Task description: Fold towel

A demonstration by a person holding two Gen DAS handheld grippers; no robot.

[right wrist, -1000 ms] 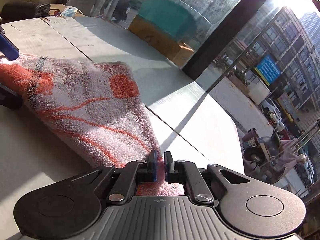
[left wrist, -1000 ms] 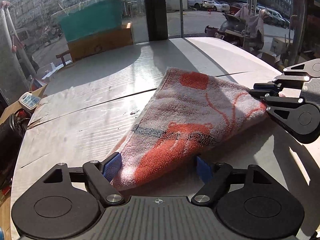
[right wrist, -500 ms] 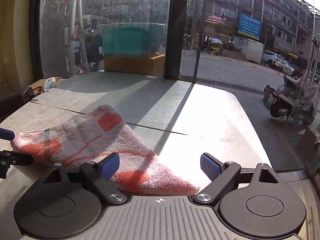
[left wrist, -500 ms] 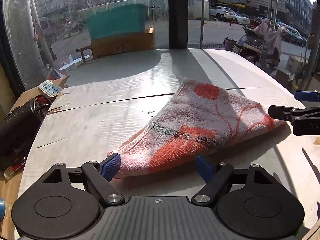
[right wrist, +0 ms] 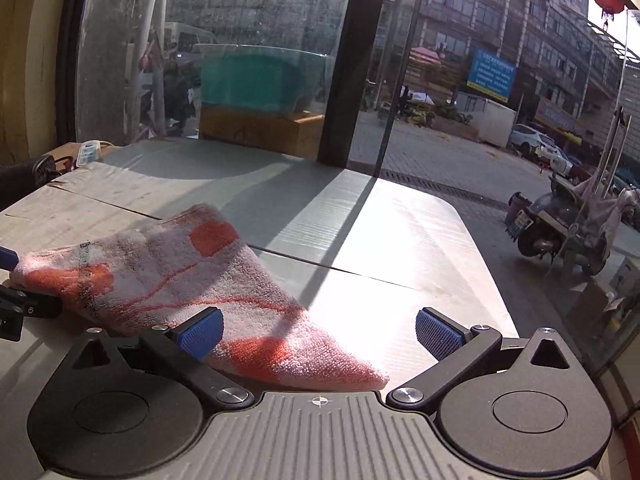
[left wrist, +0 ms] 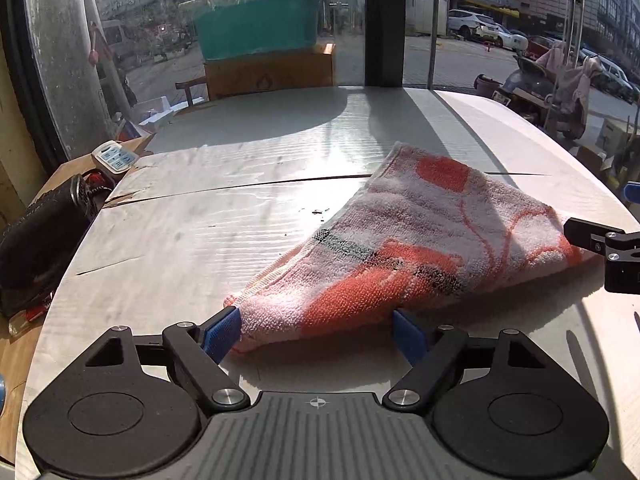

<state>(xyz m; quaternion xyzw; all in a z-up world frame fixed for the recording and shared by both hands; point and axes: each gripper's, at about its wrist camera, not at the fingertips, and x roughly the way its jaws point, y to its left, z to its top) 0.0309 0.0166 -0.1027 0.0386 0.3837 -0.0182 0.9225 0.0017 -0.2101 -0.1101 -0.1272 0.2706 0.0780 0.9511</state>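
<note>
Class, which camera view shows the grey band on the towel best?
The left wrist view: the towel fills the middle and its grey band crosses it sharply in sunlight. The right wrist view shows the band small, shaded, near the left edge.

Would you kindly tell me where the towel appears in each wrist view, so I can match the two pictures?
Left wrist view: the towel lies centre-right on the table, its near end between the open left tongs.
Right wrist view: the towel lies lower left, its near corner between the open right tongs.
Shared landmark: the teal tub outside the window.
</note>
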